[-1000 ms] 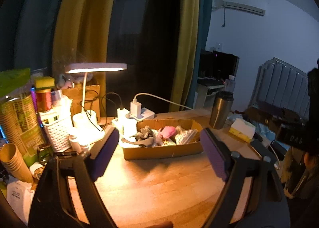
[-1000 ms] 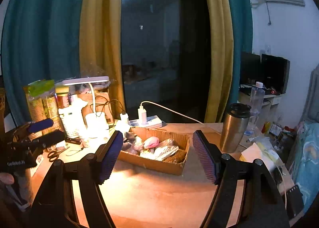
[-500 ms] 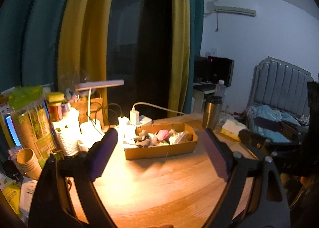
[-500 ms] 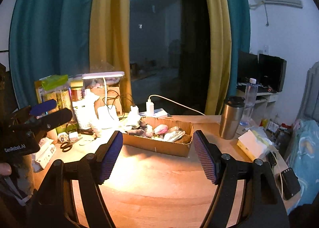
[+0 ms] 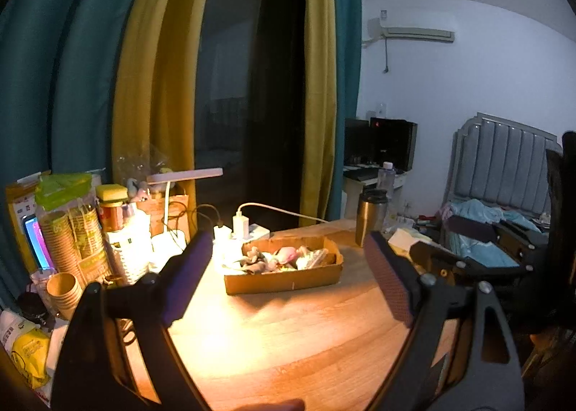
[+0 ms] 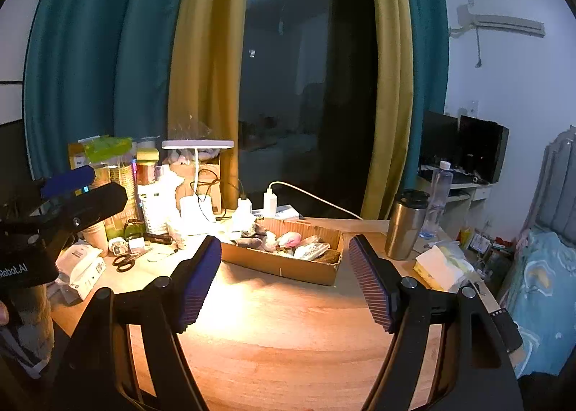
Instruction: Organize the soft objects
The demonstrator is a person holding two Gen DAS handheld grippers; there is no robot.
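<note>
well, both sets of jaws stand wide apart with nothing between them, held back over the bare wood of the bench (image 5: 288, 346). the left gripper (image 5: 288, 274) and right gripper (image 6: 284, 274) both frame the cardboard box (image 6: 288, 267) straight ahead, where the soft objects (image 5: 284, 256) lie heaped. that would suit either reaching in or having just let go.

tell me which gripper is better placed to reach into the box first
Probably left, narrowly. The left gripper faces the cardboard box squarely; the right gripper sees it angled. Both are open, empty, and short of it.
</note>
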